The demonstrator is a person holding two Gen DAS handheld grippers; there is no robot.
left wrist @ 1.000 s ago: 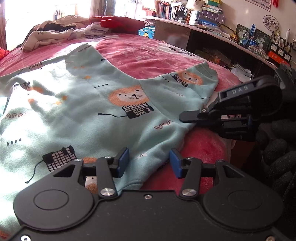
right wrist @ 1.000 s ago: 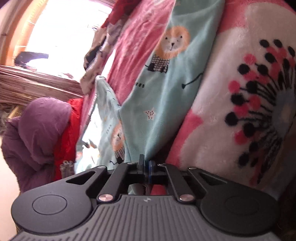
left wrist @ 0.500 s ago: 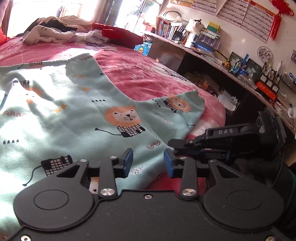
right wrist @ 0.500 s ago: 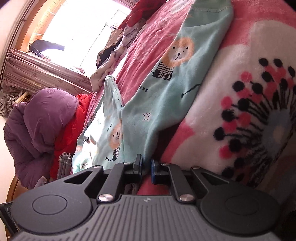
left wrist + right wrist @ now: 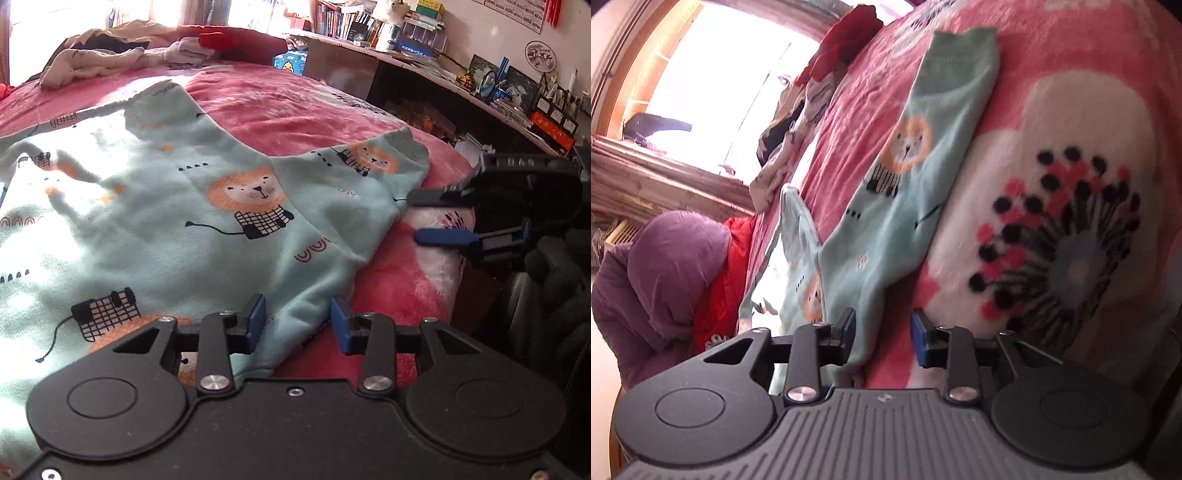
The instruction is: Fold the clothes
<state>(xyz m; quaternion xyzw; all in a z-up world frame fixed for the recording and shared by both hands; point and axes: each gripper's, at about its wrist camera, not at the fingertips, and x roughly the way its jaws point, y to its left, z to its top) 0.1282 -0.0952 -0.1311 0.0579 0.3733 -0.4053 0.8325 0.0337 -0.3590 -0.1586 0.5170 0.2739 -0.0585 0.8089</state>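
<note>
With both claws' jaws opening and pressing nothing, I risk the lion-print garment, spread on the pink blanket, rumpling if my left gripper or right gripper snags its loose hem

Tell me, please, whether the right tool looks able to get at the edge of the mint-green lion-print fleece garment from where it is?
Probably yes. The right tool is opening, the mint-green lion-print fleece garment has its hem lying loose between the pads, and only the pink flowered blanket lies underneath, with nothing in the way.
</note>
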